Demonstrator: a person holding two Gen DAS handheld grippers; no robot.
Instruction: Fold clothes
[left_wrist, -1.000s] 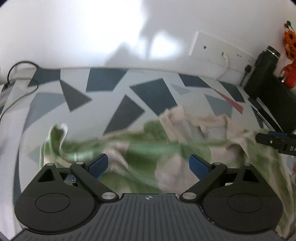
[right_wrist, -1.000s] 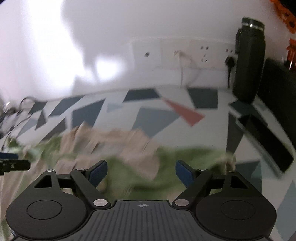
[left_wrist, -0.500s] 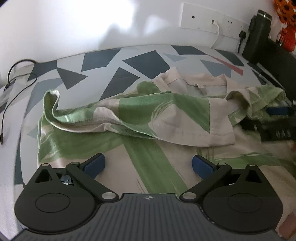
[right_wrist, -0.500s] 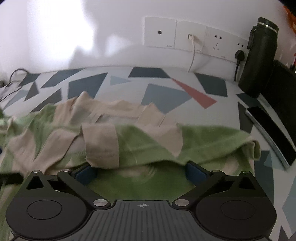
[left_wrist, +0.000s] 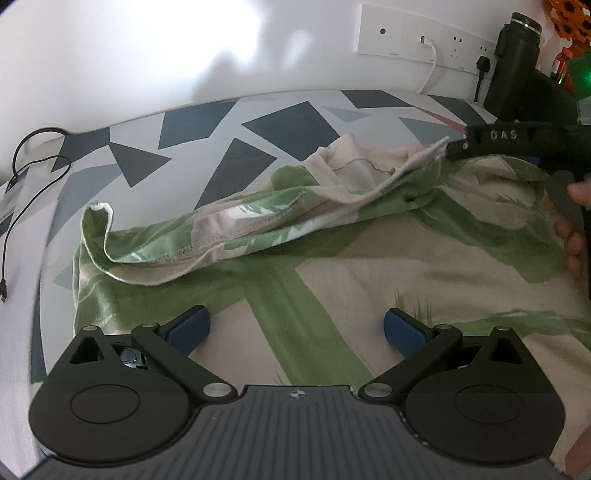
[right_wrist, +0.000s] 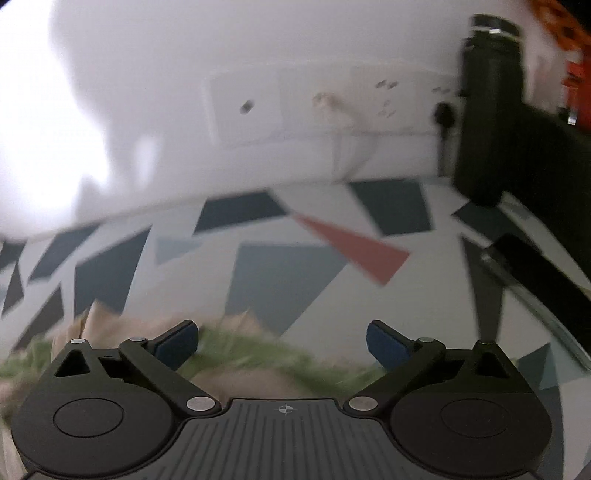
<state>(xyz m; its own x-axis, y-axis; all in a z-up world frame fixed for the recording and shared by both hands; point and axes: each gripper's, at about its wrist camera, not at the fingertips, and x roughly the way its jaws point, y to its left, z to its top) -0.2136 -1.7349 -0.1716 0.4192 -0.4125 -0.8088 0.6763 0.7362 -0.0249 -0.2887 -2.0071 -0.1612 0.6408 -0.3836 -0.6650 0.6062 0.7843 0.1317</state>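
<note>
Shirt (left_wrist: 332, 266), green and beige, lies rumpled across the patterned tabletop (left_wrist: 258, 122), and its long ridge of bunched cloth runs from a curled corner at far left up toward the far right. That axis is what the next move turns on, we judge. Our left gripper (left_wrist: 295, 326) sits just over the near flat panel, fingers spread wide with nothing between them, so the folded ridge lies ahead of it and slightly left. Our right gripper (left_wrist: 448, 149) is nearer the high end: seen from the left wrist, its tip touches the beige edge there. In its own blurred view it (right_wrist: 282, 338) reads wide apart and empty, cloth just below. A black bottle (left_wrist: 511, 62) stands well clear by the wall.
</note>
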